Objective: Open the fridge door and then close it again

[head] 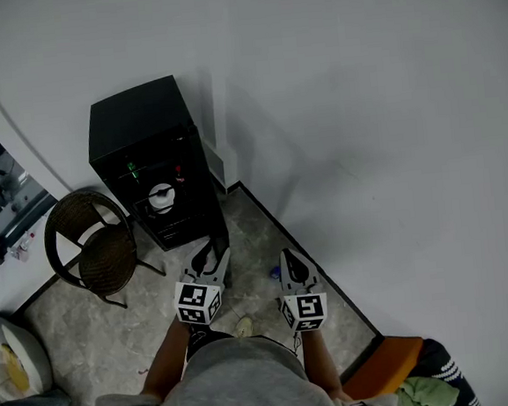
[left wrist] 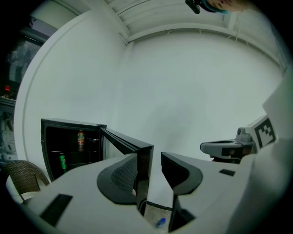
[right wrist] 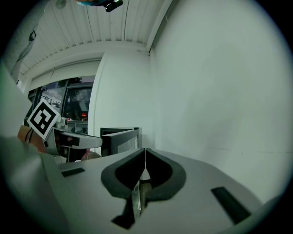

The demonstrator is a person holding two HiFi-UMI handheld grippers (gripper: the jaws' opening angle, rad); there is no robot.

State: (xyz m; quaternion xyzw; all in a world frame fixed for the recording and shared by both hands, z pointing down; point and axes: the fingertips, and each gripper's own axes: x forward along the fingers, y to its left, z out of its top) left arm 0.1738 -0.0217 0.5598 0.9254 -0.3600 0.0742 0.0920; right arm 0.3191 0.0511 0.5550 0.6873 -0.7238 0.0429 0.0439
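At the bottom of the head view are the person's grey-clad shoulders and forearms, with an orange thing [head: 387,361] and a green cloth [head: 423,395] in the lower right corner. Just above them, at centre, the two grippers reach side by side over the stone-tiled floor [head: 254,228]. The right gripper [right wrist: 145,153] has its jaws pressed together with nothing between them, and it points toward the white wall [head: 360,100]. The left gripper [head: 210,253] has its jaws apart. The free edge of the fridge door [left wrist: 143,169] stands between them, lying against the left-hand jaw, while a sliver of wall shows between the door and the other jaw. A small blue thing [left wrist: 160,222] lies on the floor between the grippers. At left of centre in the head view stands a round wicker chair [head: 94,247]. Beyond it, in the upper left, is the black fridge [head: 136,119]. Its door is swung wide open toward the grippers. On the shelves inside are a green can [left wrist: 62,161], an orange-labelled bottle [left wrist: 81,139] and a white thing [head: 162,197].
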